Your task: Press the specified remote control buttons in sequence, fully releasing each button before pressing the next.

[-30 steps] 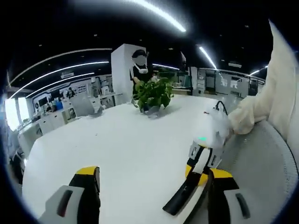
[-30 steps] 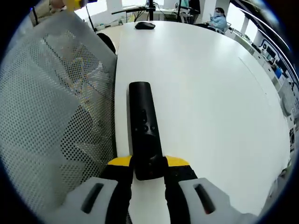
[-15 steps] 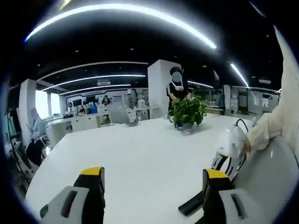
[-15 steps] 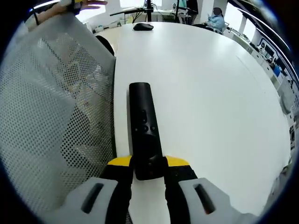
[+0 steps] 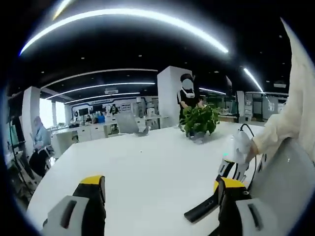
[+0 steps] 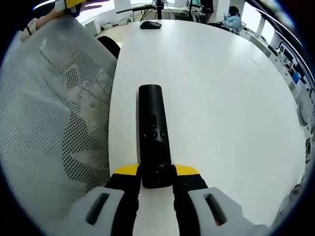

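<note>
White tabletop (image 6: 221, 108) runs out ahead of me, with a mesh chair back (image 6: 44, 123) along its left edge. My right claw (image 6: 156, 184) is clenched on the near end of the black remote (image 6: 151, 132), which points away over the table; I can read no writing on it. My left claw (image 5: 157, 196) hangs released above the table, jaws wide apart, a potted plant (image 5: 199, 120) beyond.

Strong light is being cast from curved ceiling strips (image 5: 147, 14) in the left gripper view, while the ceiling itself is being left dark. Glare is being thrown off the white table (image 6: 216, 93). Straight lines are being bent near both edges, and distant background is being softened.
</note>
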Tool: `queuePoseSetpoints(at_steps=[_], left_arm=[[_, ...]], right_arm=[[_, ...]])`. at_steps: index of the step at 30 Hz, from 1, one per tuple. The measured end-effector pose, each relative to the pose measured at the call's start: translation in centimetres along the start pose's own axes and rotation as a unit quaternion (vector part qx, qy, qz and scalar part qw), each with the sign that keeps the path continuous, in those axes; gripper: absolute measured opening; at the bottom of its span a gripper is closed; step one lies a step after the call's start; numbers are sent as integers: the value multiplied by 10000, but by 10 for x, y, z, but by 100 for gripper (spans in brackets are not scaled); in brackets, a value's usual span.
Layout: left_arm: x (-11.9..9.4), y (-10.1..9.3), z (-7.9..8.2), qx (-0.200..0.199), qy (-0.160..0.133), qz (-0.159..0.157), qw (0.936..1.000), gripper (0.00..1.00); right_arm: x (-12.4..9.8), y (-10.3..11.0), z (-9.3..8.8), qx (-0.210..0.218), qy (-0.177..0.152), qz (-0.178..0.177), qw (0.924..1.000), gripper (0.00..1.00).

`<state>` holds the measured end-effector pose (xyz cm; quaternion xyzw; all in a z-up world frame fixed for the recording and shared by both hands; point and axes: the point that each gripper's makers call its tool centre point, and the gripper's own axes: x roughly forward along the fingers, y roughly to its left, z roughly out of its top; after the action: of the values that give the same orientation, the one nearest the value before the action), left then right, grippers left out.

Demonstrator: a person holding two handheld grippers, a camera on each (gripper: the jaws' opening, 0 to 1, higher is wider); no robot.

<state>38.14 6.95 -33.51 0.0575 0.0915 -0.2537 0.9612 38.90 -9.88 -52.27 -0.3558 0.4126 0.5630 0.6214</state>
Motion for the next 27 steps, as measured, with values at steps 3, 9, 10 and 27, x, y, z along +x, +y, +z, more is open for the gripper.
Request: queuePoseSetpoints(at_steps=[3,9,10,27], left_arm=[[1,-1,-4,96,107,-26,9999,100],[1,2,-7,-30,151,-10,9999,99],[1,3,-8,-17,162,14,9999,99],[2,18,-18,93,319,279,9991,95]], right_arm=[[1,-9,5,-50,25,-18,10000,25],[2,-38,6,-153,126,-54,9998,25],[2,-41,6,-171,149,-58,9997,25],[2,-131,29,-102,73,-326,9994,25]])
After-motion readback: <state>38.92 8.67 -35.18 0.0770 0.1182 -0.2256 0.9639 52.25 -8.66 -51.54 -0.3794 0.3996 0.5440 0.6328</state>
